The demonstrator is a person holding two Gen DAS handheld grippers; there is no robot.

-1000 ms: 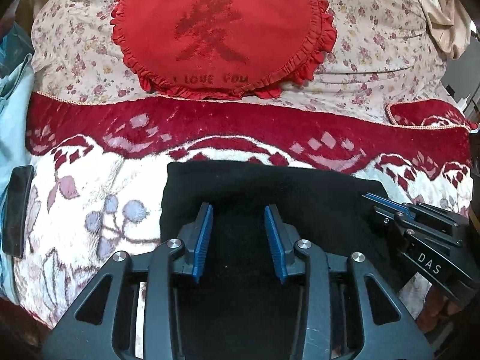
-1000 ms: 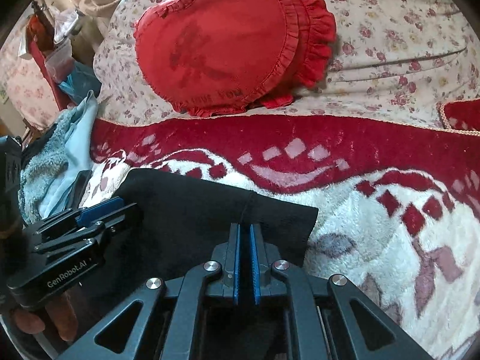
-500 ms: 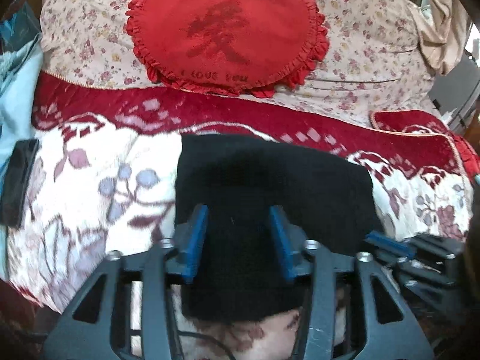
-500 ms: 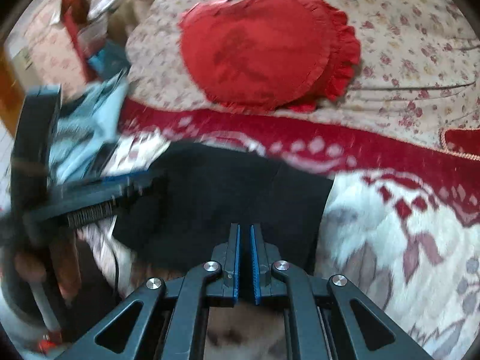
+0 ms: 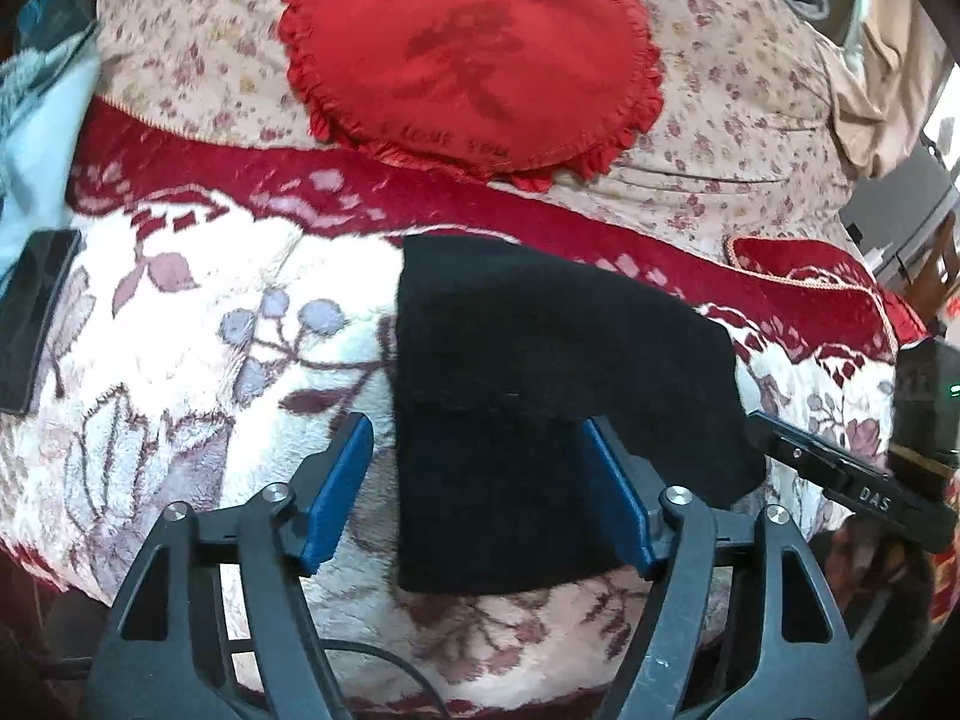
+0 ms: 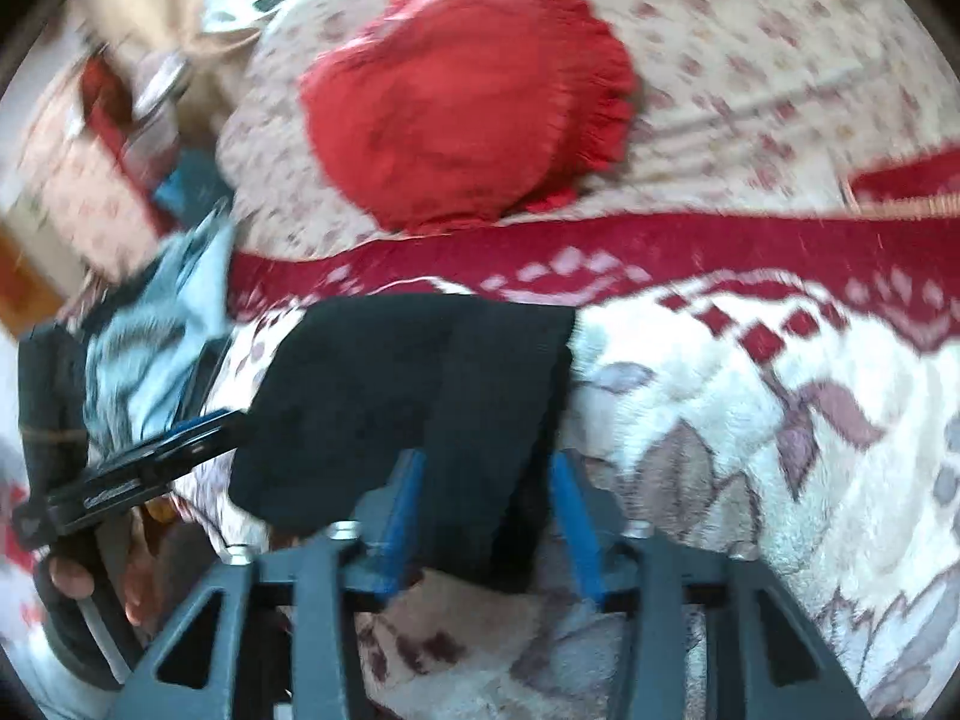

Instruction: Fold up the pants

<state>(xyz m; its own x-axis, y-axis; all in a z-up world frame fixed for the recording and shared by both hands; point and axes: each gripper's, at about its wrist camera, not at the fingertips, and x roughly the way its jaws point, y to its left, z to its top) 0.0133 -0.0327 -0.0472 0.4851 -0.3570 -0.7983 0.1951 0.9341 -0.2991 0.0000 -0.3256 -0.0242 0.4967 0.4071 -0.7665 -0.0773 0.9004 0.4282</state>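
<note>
Both tongs (image 5: 477, 492) (image 6: 489, 516) backed off, opening (released) above folded black pants (image 5: 540, 396).

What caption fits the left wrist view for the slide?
Left gripper with jaws opening above folded black pants lying flat on a floral blanket, red heart pillow behind.
</note>
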